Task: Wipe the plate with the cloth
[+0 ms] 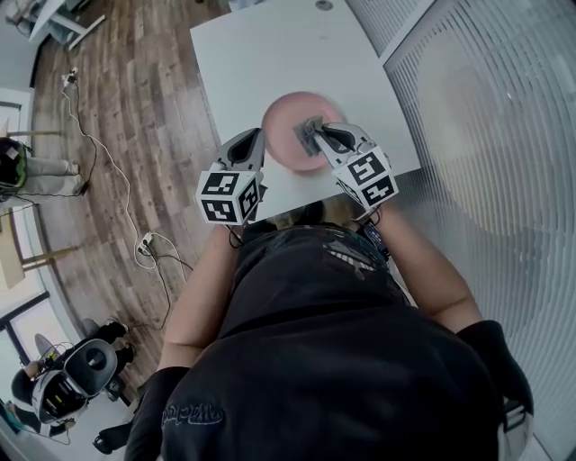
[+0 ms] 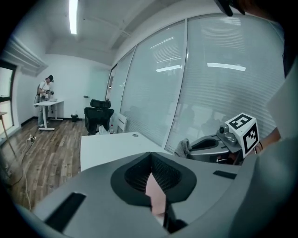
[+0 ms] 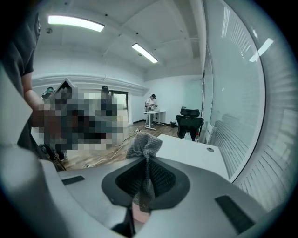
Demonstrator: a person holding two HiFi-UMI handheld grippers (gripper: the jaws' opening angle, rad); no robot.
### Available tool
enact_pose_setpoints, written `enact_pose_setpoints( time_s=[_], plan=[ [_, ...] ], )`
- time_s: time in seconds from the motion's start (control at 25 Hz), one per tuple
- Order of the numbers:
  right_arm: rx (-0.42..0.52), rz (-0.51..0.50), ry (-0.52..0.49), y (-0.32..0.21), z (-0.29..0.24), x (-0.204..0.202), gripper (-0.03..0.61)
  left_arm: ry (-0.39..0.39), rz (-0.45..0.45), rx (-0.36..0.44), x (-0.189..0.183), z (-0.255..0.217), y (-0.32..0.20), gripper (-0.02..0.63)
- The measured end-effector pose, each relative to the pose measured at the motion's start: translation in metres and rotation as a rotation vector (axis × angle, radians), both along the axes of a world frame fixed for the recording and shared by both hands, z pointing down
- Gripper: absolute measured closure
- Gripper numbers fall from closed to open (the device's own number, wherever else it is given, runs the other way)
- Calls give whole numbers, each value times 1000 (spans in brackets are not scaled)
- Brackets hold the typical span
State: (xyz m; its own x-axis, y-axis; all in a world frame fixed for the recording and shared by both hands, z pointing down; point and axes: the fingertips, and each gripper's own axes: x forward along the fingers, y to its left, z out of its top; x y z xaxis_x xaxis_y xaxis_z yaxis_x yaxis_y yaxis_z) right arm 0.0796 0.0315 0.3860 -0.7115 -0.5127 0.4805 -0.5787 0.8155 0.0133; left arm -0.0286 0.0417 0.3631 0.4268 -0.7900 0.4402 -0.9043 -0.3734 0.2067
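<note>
Now, rim of plate [image 1: 290,142] between shut jaws of left tool [image 1: 255,137], cloth [image 3: 145,145] tight in right tool [image 1: 313,127] over the plate.

White rectangular table [image 1: 270,54] in the upper centre, standing on wood-plank floor [image 1: 135,108]. A small round cap [image 1: 324,4] sits at its far edge. A blurred pink plate [image 1: 288,135] possibly rests near the front.

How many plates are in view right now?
1. The pink plate is over the white table, its edge pinched in the left gripper. The right gripper holds the cloth by it. No other plate shows.
</note>
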Motion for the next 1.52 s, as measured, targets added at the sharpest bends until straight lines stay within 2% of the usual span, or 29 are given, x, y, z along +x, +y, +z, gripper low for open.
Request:
enact_pose_setpoints(
  time_s=[0.24, 0.44, 0.68, 0.96, 1.28, 1.52],
  plan=[
    [-38, 84, -58, 21, -12, -11, 546, 37, 58, 36, -11, -18, 26, 597],
    [-32, 139, -78, 49, -25, -20, 546, 46, 79, 79, -38, -39, 50, 597],
    [-23, 172, -132, 91, -45, -42, 546, 112, 138, 81, -50, -55, 94, 597],
    [-14, 223, -159, 159, -48, -62, 546, 138, 230, 77, -63, -51, 147, 597],
    [-35, 274, -147, 183, -45, -50, 546, 161, 317, 61, -45, -47, 159, 597],
    [-19, 276, -185, 210, -54, -28, 546, 147, 321, 99, -21, -62, 174, 597]
  ],
)
